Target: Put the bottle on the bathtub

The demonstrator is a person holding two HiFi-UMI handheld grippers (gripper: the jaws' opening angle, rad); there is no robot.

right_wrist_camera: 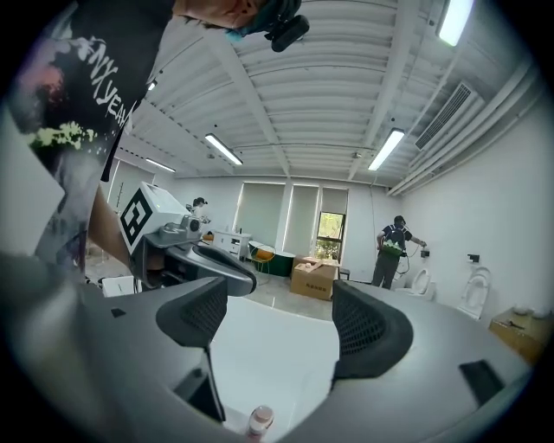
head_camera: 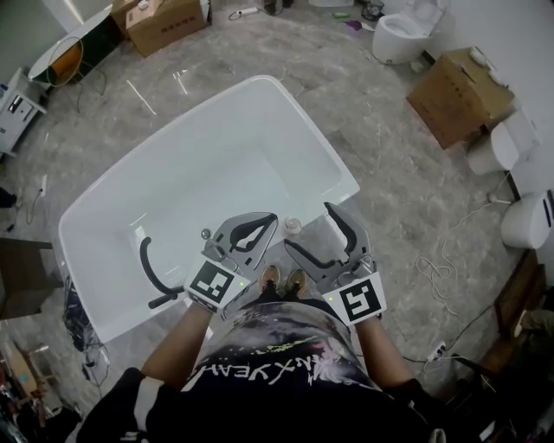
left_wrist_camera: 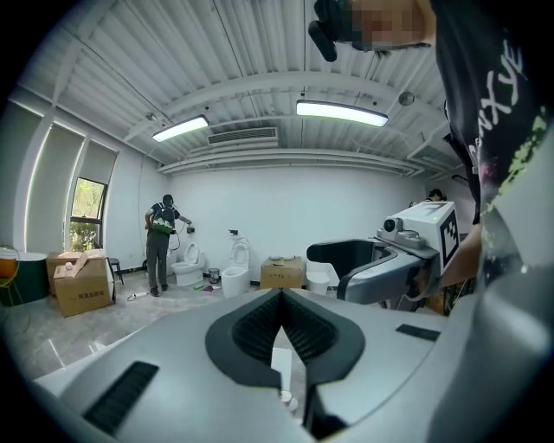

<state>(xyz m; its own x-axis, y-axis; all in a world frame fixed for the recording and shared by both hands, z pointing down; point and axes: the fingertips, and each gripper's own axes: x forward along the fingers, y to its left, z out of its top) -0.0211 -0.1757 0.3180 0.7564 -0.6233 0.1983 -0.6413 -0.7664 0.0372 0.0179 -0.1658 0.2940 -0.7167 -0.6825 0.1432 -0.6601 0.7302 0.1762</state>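
A large white bathtub (head_camera: 333, 164) fills the middle of the head view. A small clear bottle (head_camera: 293, 226) with a pale cap stands upright on its near rim, by the person's feet. My left gripper (head_camera: 272, 220) hovers just left of the bottle, its jaws shut with nothing between them; in the left gripper view (left_wrist_camera: 279, 300) the pads meet at the tip. My right gripper (head_camera: 308, 227) stands open over and to the right of the bottle. In the right gripper view (right_wrist_camera: 281, 316) the bottle (right_wrist_camera: 259, 421) shows low between the spread jaws, untouched, with the tub's white inside (right_wrist_camera: 277, 350) beyond.
A black hand shower with hose (head_camera: 151, 270) lies in the tub's near left end, by a drain (head_camera: 206, 233). Cardboard boxes (head_camera: 459, 95) (head_camera: 164, 22), toilets (head_camera: 398, 35) (head_camera: 528, 218) and floor cables (head_camera: 433, 270) ring the tub. A person (left_wrist_camera: 160, 244) stands far off.
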